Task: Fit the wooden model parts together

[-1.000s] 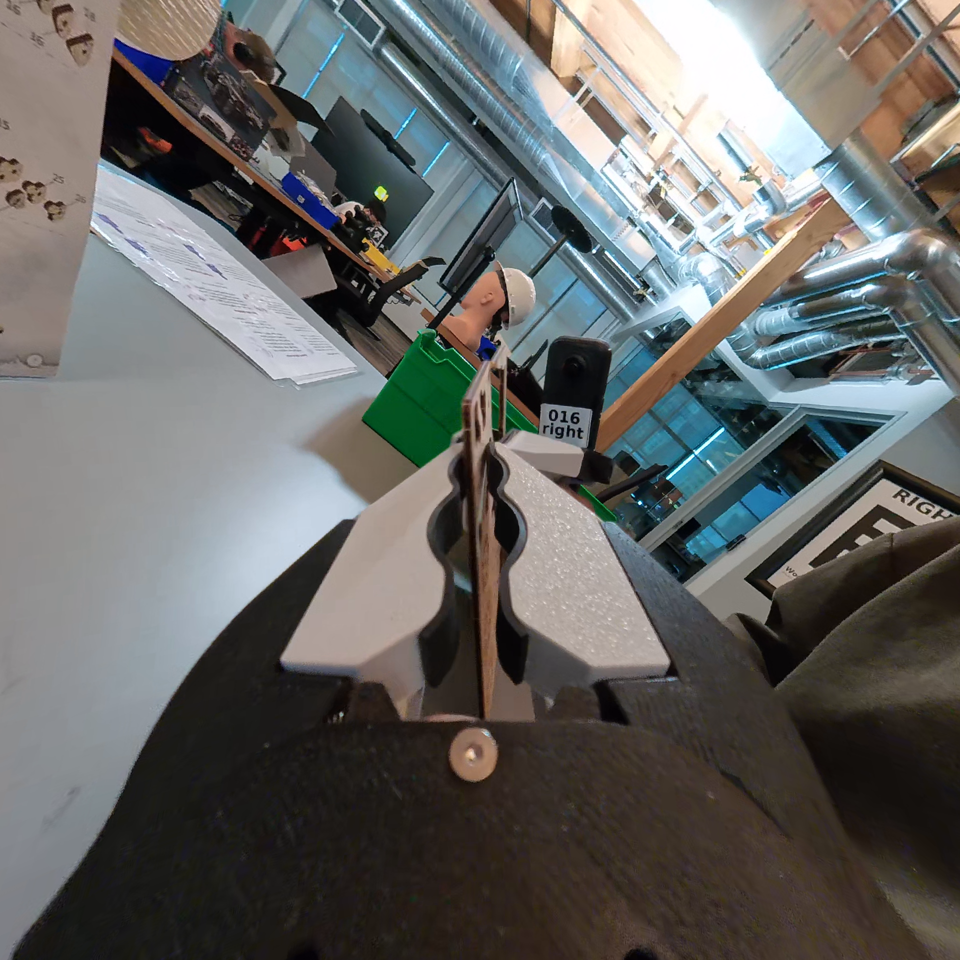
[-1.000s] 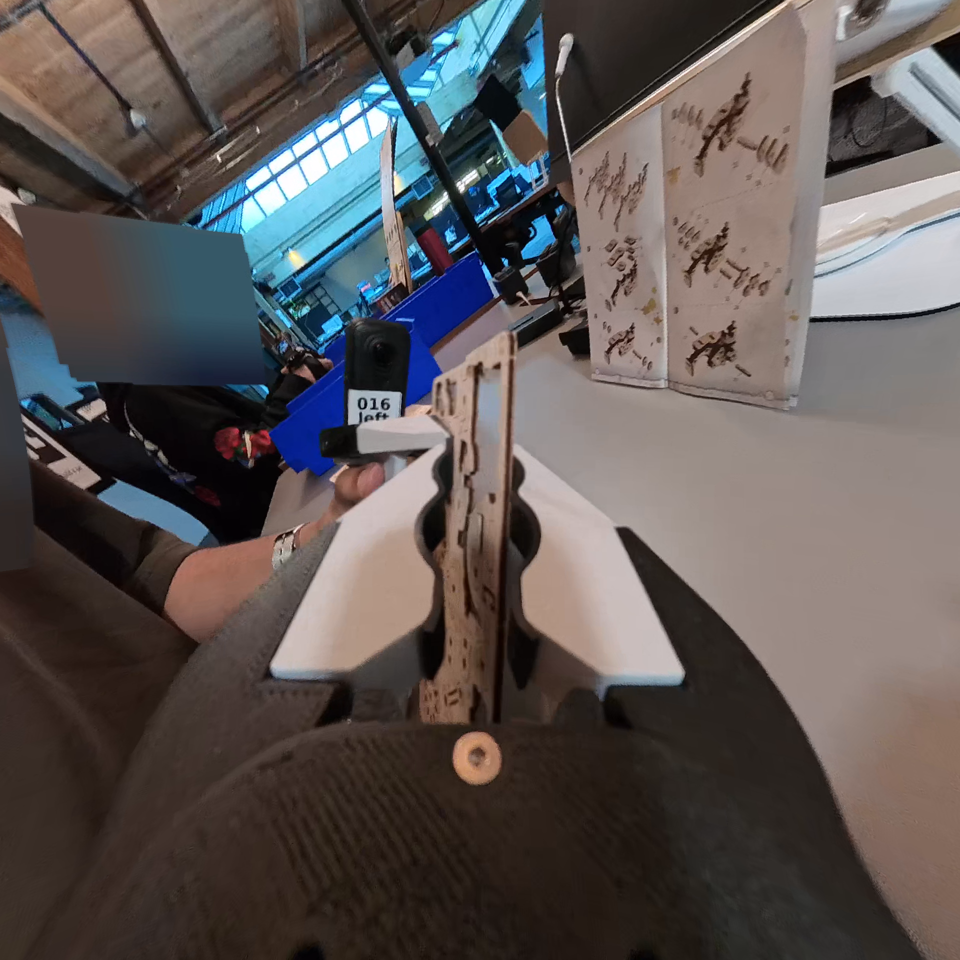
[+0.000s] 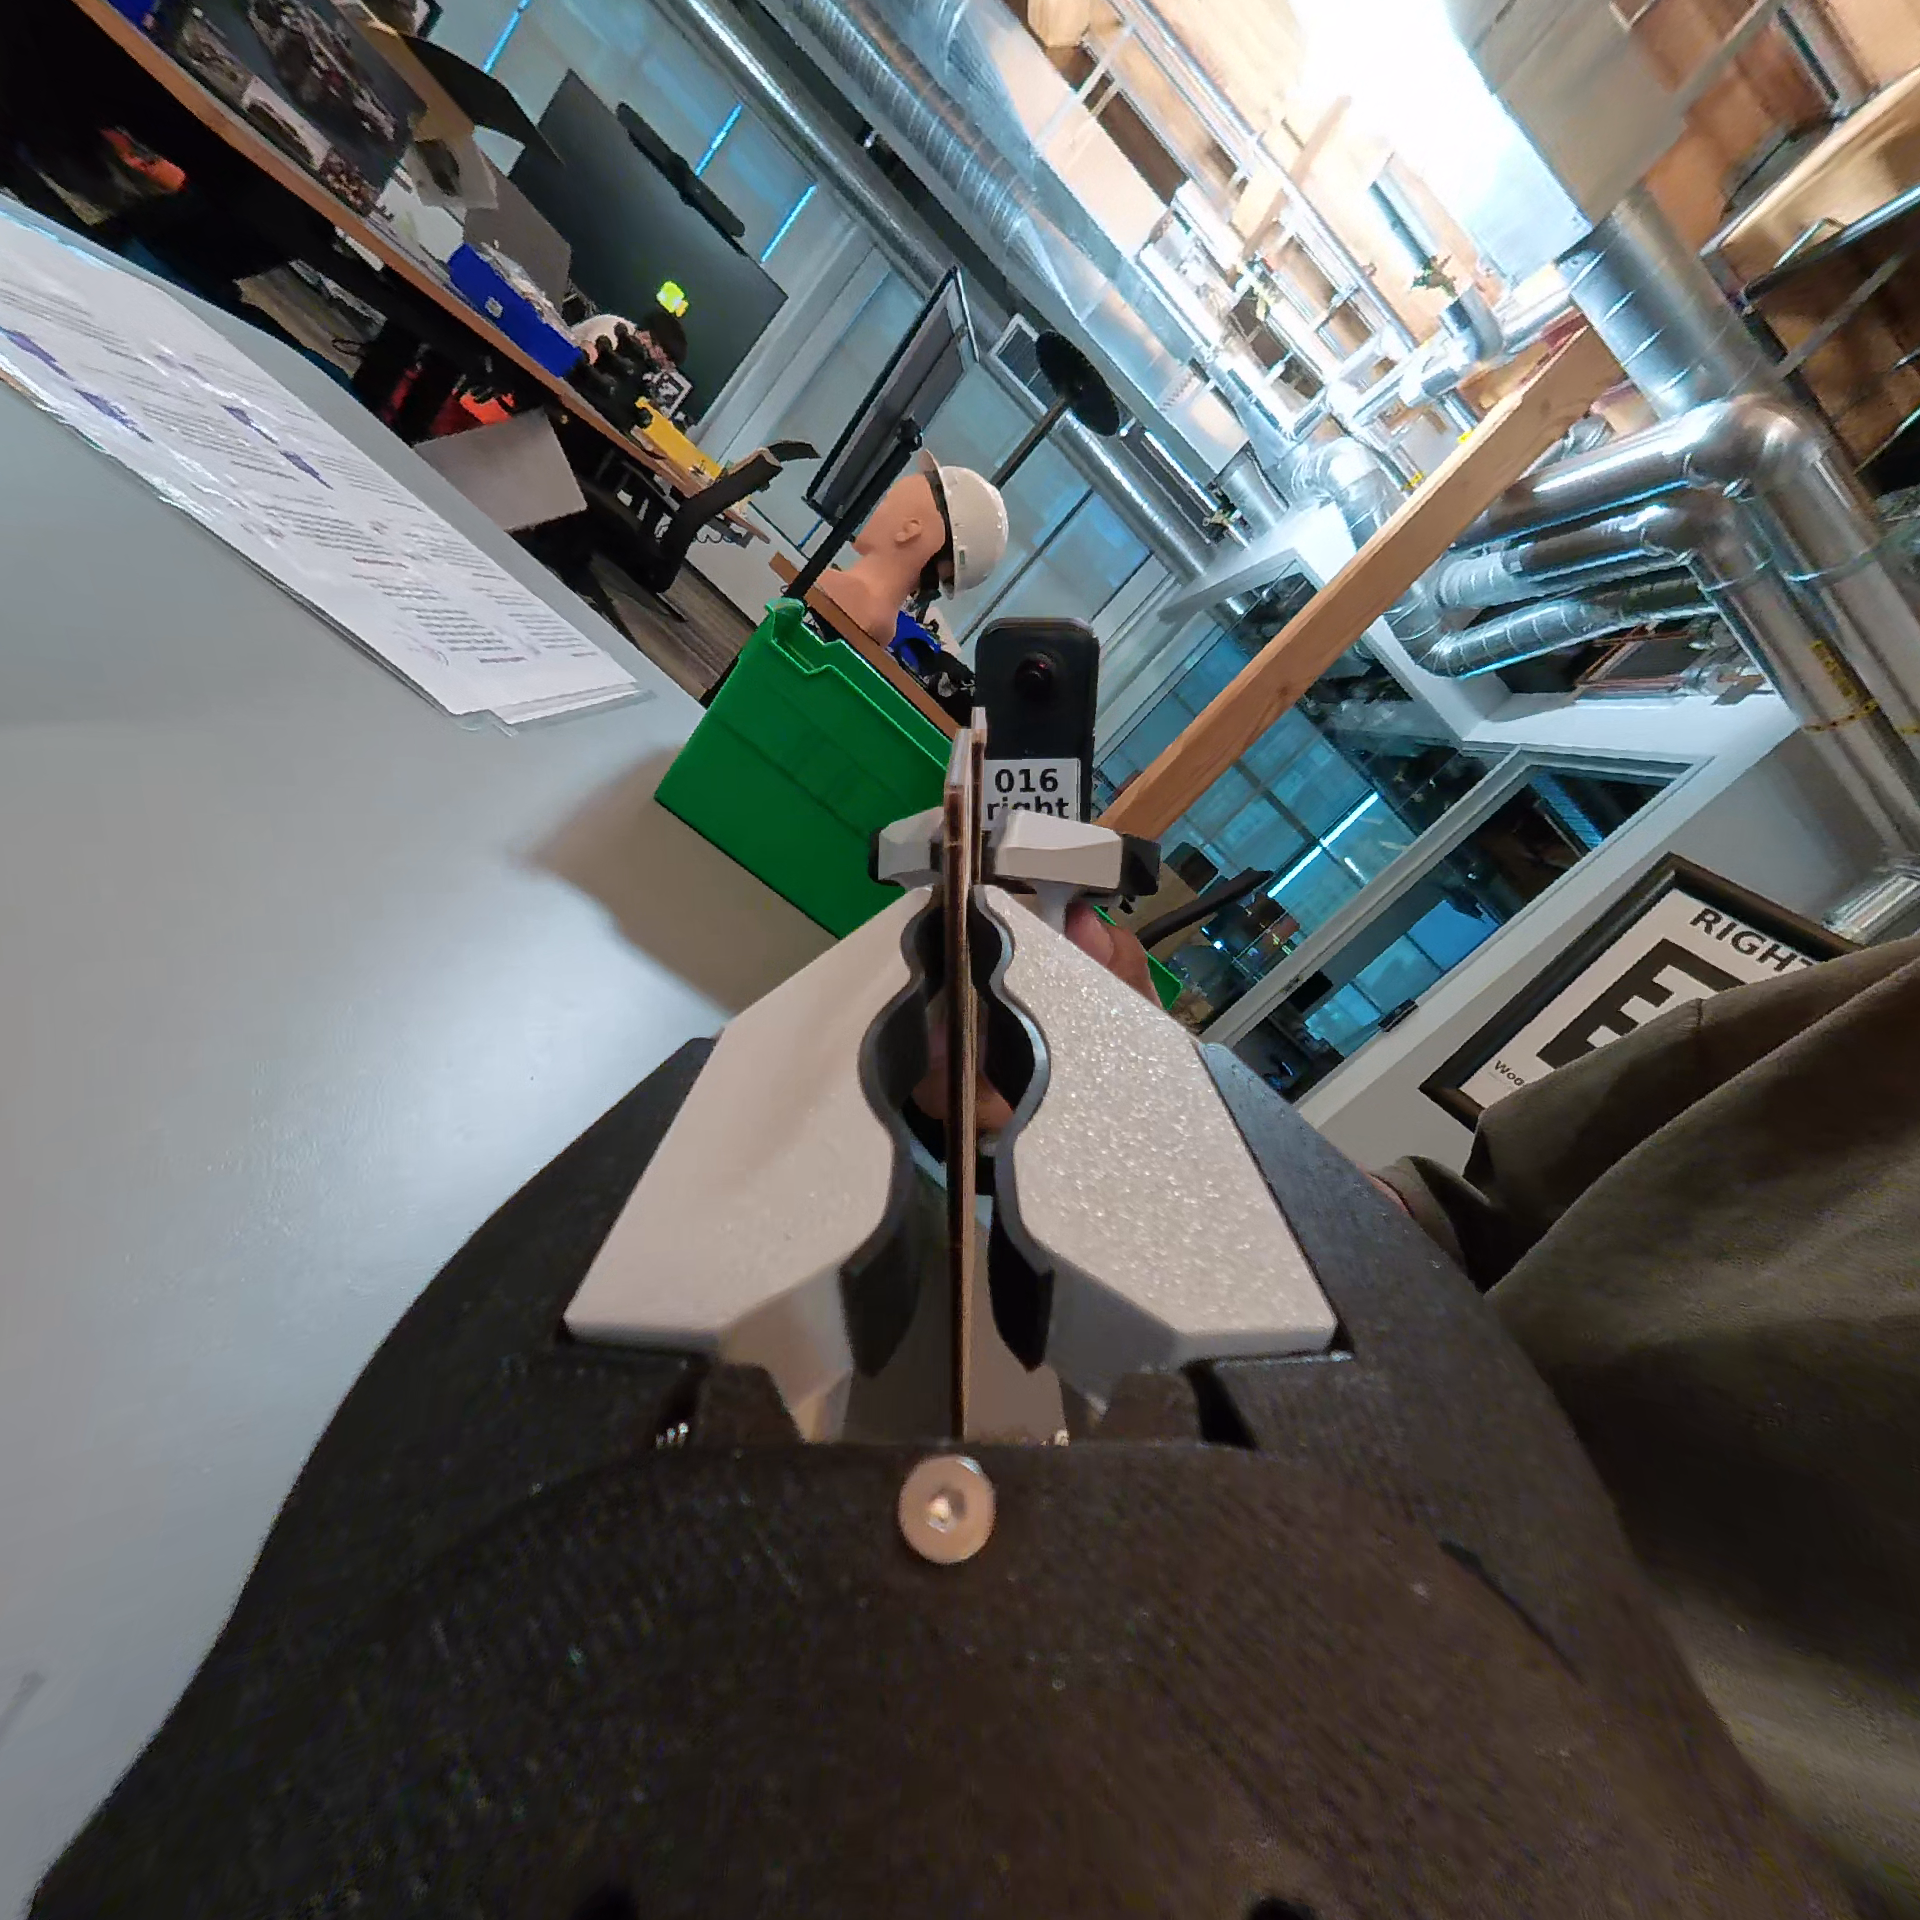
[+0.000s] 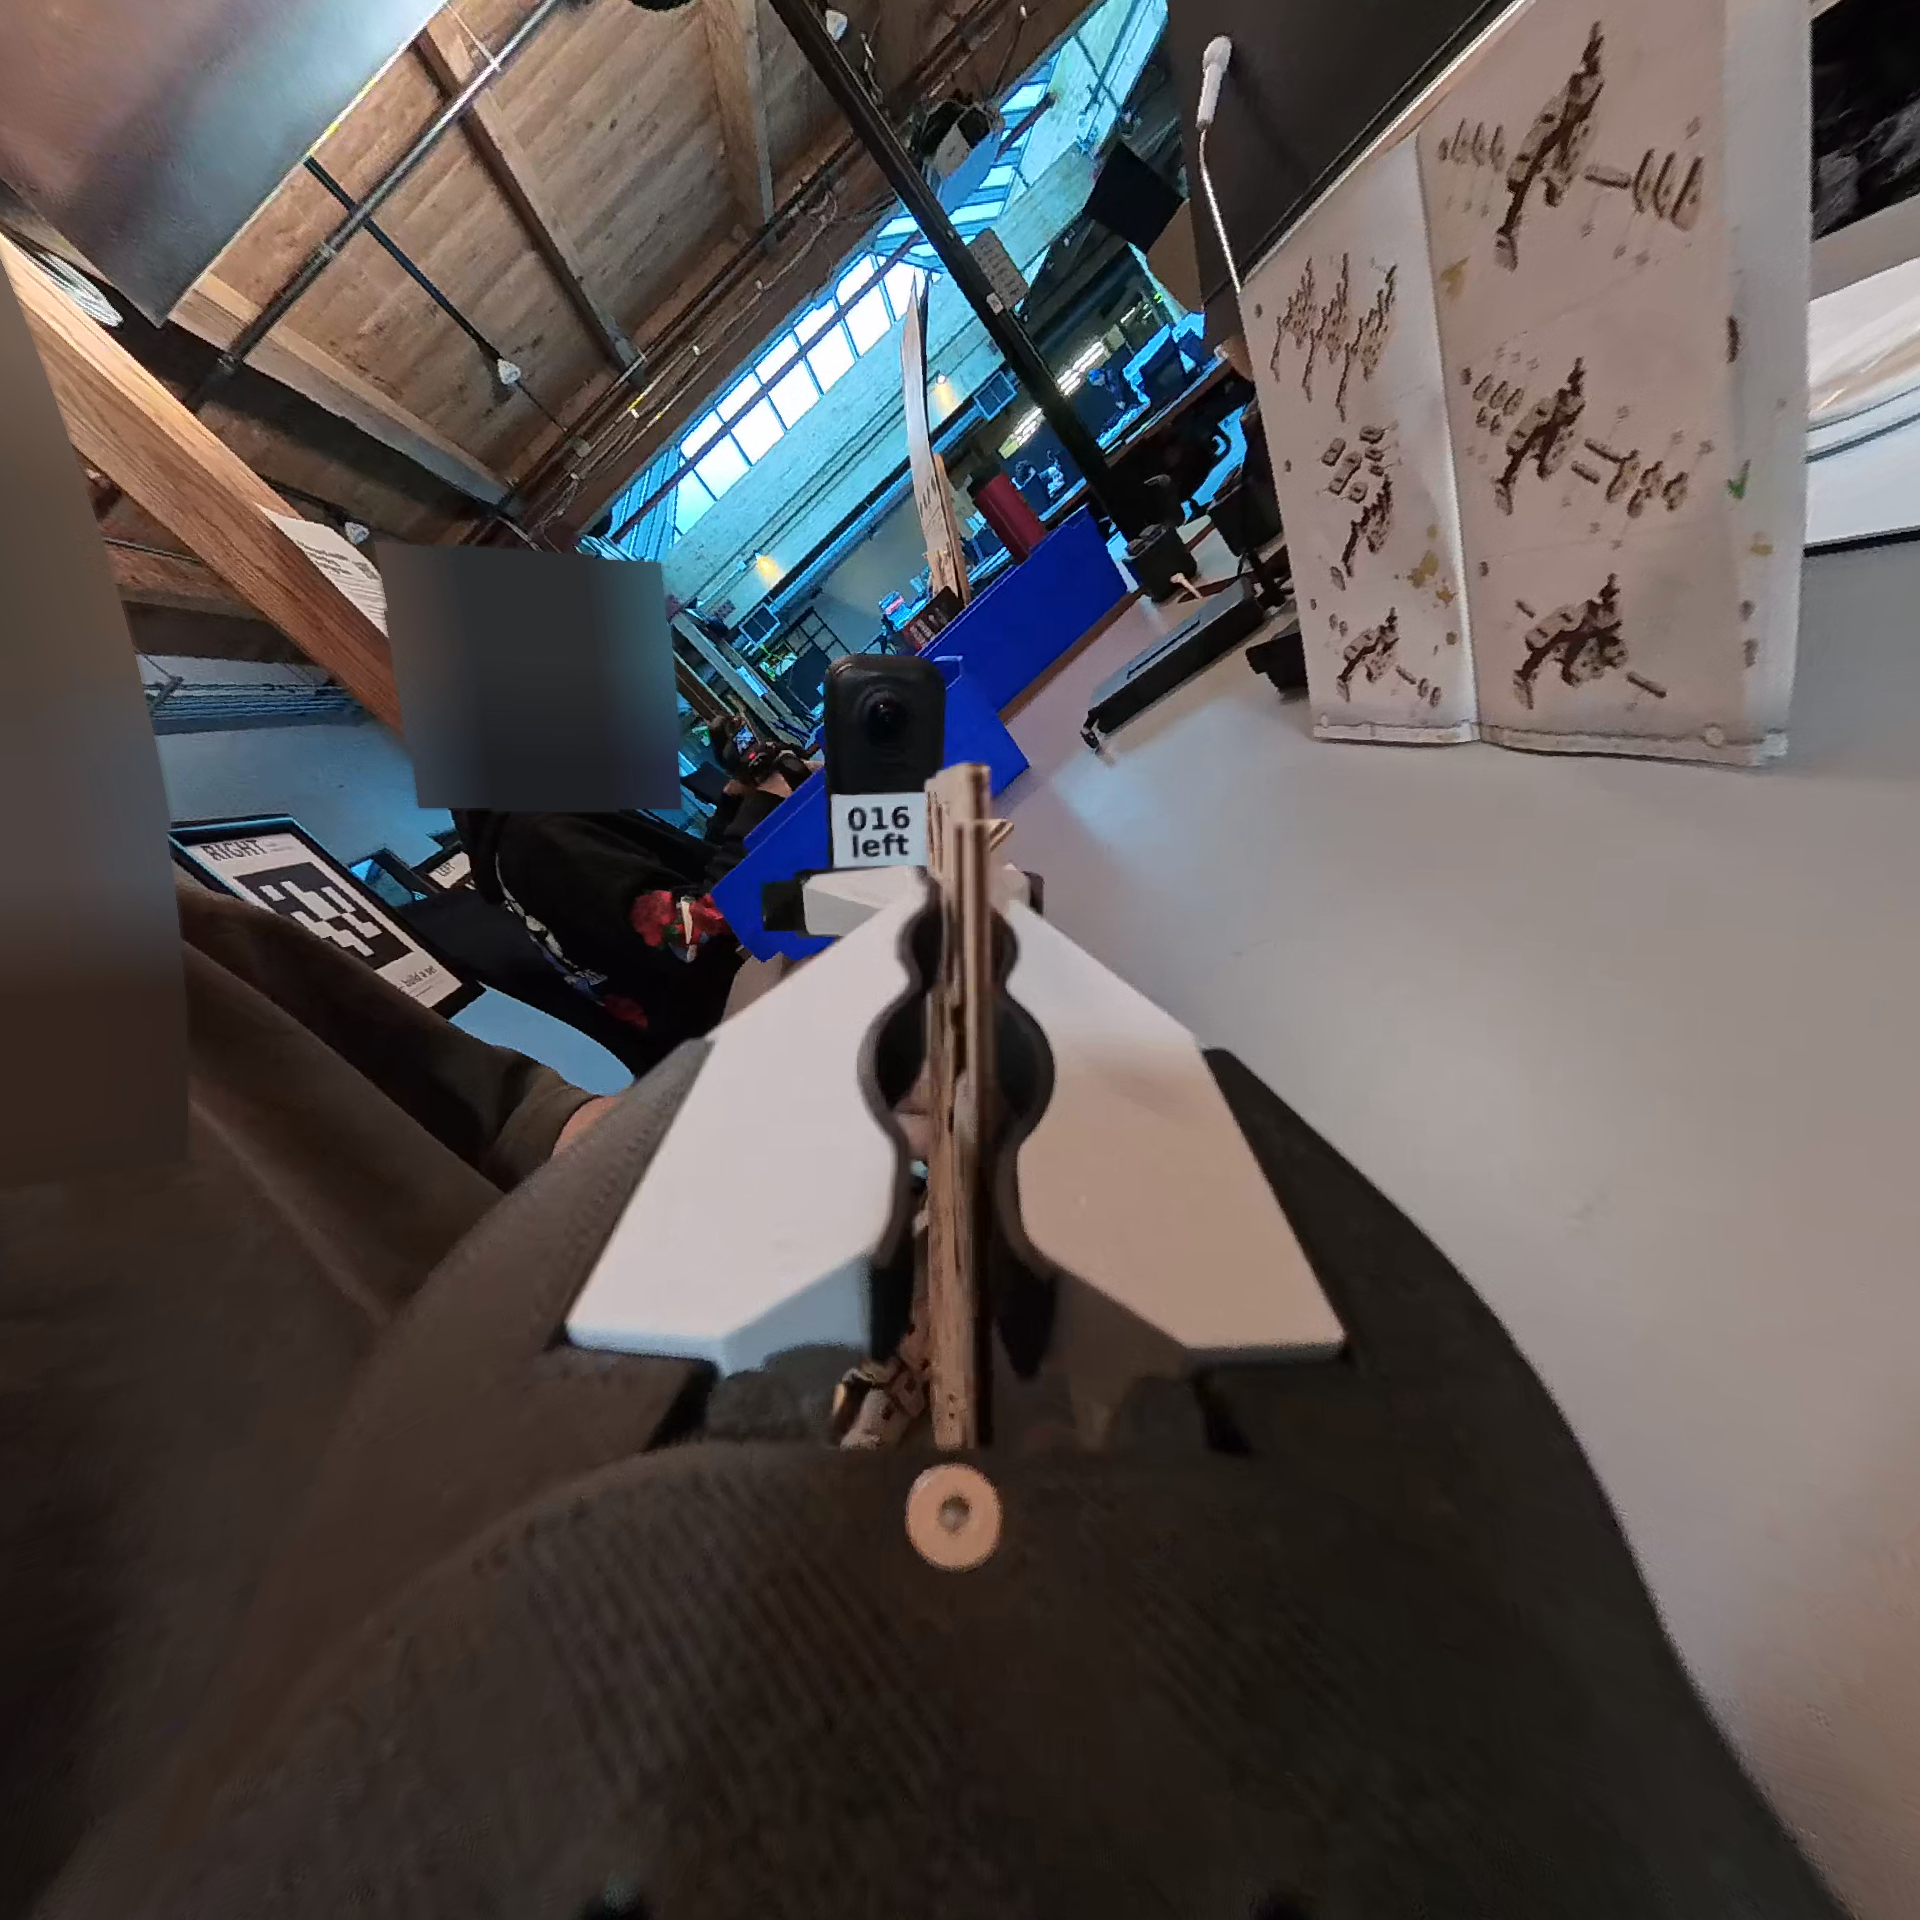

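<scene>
Your left claw [image 3: 961, 914] is clamped on a thin wooden sheet [image 3: 964, 1091] held edge-on and upright between its grey fingers [image 3: 1143, 1164]. Your right claw [image 4: 961, 904] likewise pinches a wooden part [image 4: 954, 1143] standing on edge. The two claws face each other tip to tip above the grey worktop [image 4: 1507, 1039], their wooden pieces meeting or nearly so; contact is hard to judge. A folded instruction sheet [image 4: 1538, 416] stands on the worktop beyond.

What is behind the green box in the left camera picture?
Behind the green box stands a dummy head with a white helmet, and a dark screen stands behind that. The box and the other gripper's camera hide what the dummy stands on.
</scene>
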The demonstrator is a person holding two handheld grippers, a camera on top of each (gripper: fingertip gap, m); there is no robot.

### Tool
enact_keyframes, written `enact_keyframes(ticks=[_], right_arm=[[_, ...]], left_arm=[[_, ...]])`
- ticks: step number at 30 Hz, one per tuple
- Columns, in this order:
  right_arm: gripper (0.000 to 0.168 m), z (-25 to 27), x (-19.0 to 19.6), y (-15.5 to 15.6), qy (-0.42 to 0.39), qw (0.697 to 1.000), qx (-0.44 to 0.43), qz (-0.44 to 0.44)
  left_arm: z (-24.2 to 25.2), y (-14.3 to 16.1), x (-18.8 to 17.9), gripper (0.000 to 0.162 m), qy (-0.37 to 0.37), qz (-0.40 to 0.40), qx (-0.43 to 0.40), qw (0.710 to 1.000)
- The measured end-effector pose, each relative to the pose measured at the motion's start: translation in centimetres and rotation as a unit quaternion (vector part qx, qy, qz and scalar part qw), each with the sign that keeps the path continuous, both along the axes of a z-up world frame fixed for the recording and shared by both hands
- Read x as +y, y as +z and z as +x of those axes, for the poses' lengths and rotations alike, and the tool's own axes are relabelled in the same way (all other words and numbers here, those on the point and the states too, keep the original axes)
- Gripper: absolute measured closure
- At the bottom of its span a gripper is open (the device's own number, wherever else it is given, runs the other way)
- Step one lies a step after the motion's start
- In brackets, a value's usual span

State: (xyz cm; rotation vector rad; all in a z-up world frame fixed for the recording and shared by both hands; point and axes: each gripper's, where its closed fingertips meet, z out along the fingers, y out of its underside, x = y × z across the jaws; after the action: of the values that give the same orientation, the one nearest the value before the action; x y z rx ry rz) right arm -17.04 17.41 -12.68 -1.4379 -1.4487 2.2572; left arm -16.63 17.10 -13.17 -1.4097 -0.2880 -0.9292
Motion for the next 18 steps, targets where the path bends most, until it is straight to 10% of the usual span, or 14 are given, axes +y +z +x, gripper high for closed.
enact_keyframes(ticks=[18], right_arm=[[0.166, -0.3, 0.2, -0.9, -0.055, 0.991, -0.007, 0.125]], left_arm=[[-0.9, -1.0, 0.8, 0.148, 0.053, -0.039, 0.017, 0.998]])
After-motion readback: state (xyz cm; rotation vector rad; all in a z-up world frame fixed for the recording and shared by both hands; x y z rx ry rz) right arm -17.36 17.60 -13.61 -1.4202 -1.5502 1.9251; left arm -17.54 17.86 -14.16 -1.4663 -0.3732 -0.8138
